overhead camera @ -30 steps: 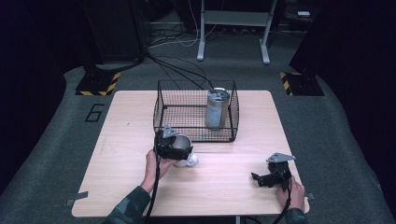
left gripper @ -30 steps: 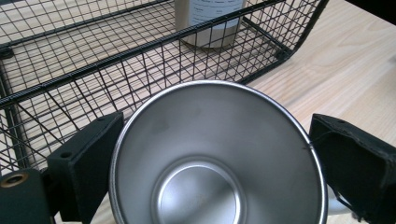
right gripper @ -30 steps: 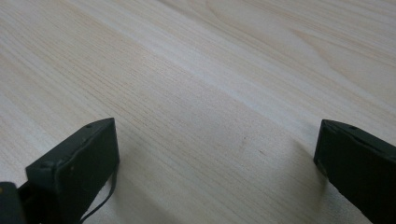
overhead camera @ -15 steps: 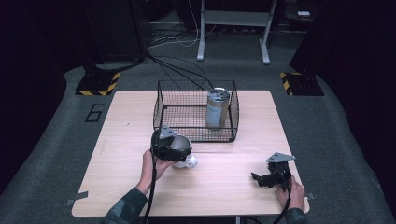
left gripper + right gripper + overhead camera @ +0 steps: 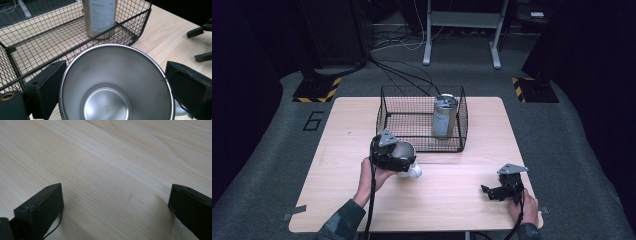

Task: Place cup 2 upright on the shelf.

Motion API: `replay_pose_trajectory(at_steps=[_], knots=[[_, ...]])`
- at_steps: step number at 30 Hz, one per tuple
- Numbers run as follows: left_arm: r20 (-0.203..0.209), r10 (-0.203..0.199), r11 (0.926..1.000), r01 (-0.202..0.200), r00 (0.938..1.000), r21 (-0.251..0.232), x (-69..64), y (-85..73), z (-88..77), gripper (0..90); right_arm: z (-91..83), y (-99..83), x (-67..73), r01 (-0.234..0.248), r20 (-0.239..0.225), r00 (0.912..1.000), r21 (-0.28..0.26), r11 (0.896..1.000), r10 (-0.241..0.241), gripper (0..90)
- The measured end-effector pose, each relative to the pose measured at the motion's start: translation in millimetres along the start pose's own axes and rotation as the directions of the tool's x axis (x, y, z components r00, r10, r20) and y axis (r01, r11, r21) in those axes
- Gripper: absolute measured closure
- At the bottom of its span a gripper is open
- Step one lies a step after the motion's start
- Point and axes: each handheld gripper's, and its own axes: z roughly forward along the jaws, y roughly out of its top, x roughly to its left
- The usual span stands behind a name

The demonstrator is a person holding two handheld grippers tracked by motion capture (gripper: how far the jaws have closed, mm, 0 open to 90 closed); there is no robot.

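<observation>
Transport is the step in hand: my left claw (image 5: 404, 161) is clenched on the steel cup (image 5: 116, 83), held just in front of the wire basket (image 5: 422, 145) near the desk's middle. Next I judge it must clear the front rim and set down beside the tin (image 5: 445, 116). My right claw (image 5: 493, 192) rests released by the desk's near right corner.

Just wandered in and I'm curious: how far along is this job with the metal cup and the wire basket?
Done: a canister stands inside the wire basket. In hand: the left tongs grip a steel cup just outside it. Left: probably putting the cup in. The right tongs rest open, idle.
</observation>
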Motion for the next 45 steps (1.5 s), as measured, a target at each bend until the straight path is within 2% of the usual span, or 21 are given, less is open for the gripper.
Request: replay_pose_trajectory(at_steps=[6,7,13,24,30,31,45], knots=[[0.007,0.019,0.9998,-0.019,0.9998,-0.001,-2.6,7.2,-5.1,6.3,0.0,0.0,-0.1,0.001,0.000,1.0000,0.000,1.000,-0.001,0.0],[0.016,0.018,0.9998,-0.018,0.9997,-0.011,0.1,15.1,-12.2,6.3,0.0,0.0,0.0,0.000,0.000,1.0000,0.001,1.000,0.000,0.0],[0.016,0.018,0.9998,-0.018,0.9997,-0.011,0.1,15.1,-12.2,6.3,0.0,0.0,-0.1,0.000,0.000,1.0000,0.001,1.000,0.000,0.0],[0.009,0.028,0.9992,-0.027,0.9996,-0.028,4.6,30.8,-21.7,6.3,0.0,0.0,-0.1,0.001,0.000,1.0000,0.001,1.000,-0.001,0.0],[0.009,0.028,0.9992,-0.027,0.9996,-0.028,4.6,30.8,-21.7,6.3,0.0,0.0,-0.1,0.001,0.000,1.0000,0.001,1.000,-0.001,0.0],[0.012,0.038,0.9986,-0.038,0.9992,-0.037,5.9,42.6,-24.9,6.3,0.0,0.0,-0.1,0.001,0.000,1.0000,0.001,1.000,-0.001,0.0],[0.011,0.042,0.9978,-0.041,0.9990,-0.052,13.2,65.1,-27.2,6.3,0.0,0.0,-0.1,0.001,0.000,1.0000,0.001,1.000,-0.001,0.0]])
